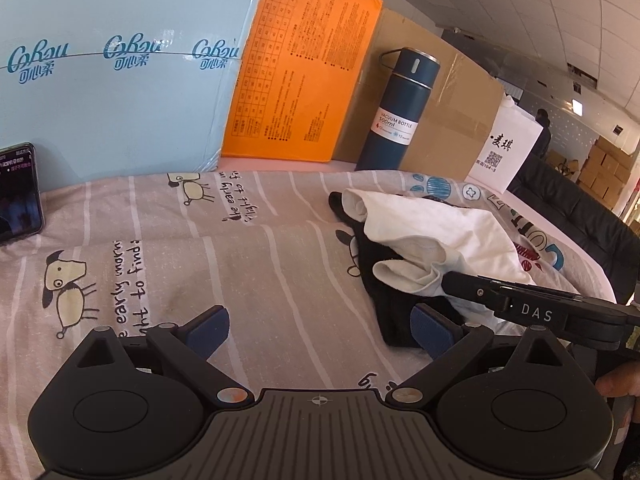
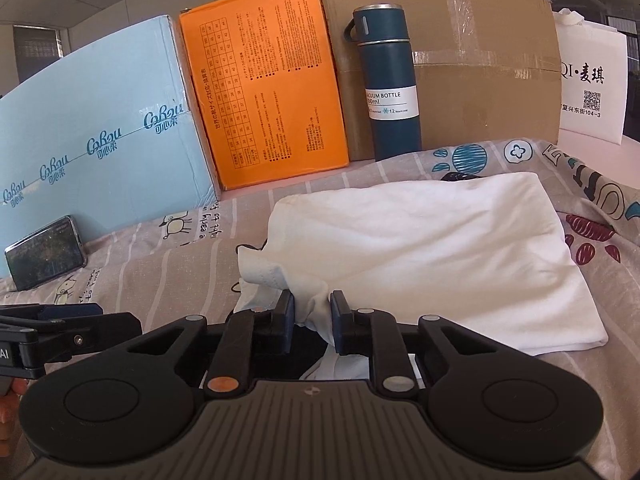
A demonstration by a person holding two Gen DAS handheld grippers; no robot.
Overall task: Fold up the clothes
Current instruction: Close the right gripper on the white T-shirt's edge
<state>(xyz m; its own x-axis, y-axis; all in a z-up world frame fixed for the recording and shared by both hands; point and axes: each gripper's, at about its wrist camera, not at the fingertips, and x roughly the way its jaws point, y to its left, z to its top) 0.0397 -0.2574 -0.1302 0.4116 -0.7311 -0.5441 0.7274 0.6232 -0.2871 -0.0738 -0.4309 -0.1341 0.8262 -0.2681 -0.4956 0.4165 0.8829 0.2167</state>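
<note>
On the patterned sheet (image 2: pixel 152 276) covering the bench, a white T-shirt (image 2: pixel 432 248) lies partly folded in front of a blue vacuum bottle (image 2: pixel 390 80) and a row of boxes, with a dark garment (image 1: pixel 384 312) showing under its near-left edge. Its broad folded body spreads away to the far right, while bunched sleeve and hem fabric trails toward the near edge. That near bunch is what matters: the right gripper (image 2: pixel 312 322) has its jaws clenched on a tongue of white cloth, pads pressing from both sides, so the shirt's long axis runs from this grip away to the far right. Left of it, the left gripper (image 1: pixel 320 330) hovers over bare sheet with jaws released and nothing between them; the shirt lies to its right, just beyond its right pad. The right hand is therefore clearly nearer, and any next fold would likely carry this pinched edge across the body, the left free to pin or catch a second corner
</note>
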